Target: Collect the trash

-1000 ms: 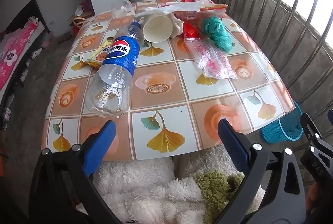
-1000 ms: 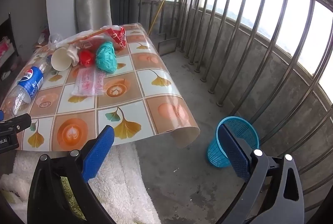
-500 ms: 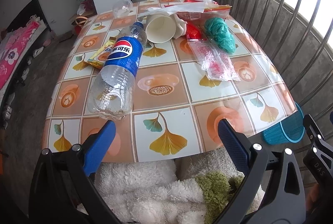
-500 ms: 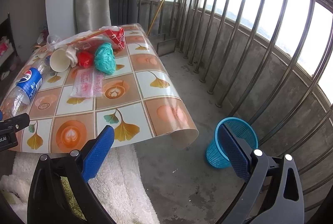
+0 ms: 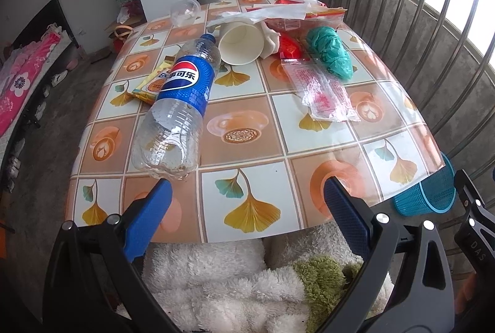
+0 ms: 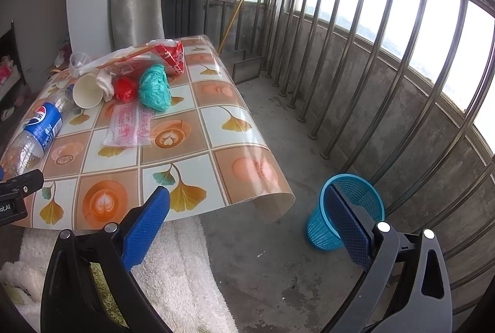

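My desk (image 5: 247, 128) carries the trash: an empty Pepsi bottle (image 5: 182, 97) lying on its side nearest me, a paper cup (image 5: 239, 43) tipped over with nothing visible inside, a green bag (image 5: 331, 53) and a clear wrapper (image 5: 323, 93). A blue basket (image 6: 346, 210) stands on the floor by the railing; I can't see its contents. My left tool (image 5: 247, 207) hovers at the desk's near edge, gaping, holding nothing. My right tool (image 6: 247, 214) hangs wide apart, also unladen.

The table (image 5: 247, 147) with ginkgo-pattern cover carries a Pepsi bottle (image 5: 182, 94), paper cup (image 5: 239, 43), green bag (image 5: 331, 53) and clear wrapper (image 5: 324, 91).
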`<state>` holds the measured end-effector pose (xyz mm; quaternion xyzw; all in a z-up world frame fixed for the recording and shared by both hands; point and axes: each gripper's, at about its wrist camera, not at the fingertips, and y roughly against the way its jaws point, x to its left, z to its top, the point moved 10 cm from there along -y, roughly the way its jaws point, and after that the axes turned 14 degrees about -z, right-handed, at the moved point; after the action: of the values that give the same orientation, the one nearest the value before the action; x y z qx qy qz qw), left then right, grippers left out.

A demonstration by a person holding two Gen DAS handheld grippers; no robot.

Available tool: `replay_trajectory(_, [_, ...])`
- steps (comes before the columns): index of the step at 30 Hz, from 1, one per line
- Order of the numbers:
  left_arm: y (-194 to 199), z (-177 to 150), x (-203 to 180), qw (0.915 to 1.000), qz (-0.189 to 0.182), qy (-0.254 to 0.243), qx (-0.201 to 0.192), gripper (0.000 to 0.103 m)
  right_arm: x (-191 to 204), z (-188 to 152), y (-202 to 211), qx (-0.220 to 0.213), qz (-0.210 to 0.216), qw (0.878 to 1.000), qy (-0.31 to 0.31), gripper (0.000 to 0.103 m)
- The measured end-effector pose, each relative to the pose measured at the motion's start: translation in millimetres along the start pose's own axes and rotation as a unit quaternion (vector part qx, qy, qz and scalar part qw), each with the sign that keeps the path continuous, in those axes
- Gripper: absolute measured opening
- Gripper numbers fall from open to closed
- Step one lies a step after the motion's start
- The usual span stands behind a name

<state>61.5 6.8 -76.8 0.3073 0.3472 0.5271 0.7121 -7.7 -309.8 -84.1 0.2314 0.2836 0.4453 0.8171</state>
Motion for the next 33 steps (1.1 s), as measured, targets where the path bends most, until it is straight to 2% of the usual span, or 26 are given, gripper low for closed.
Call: replay_trajectory(33, [4.4, 2.3, 8.5, 1.0, 0.006, 0.0, -0.003, 0.094, 5.9, -0.3, 0.9, 0.0, 0.003, 1.0, -0.003, 0.097])
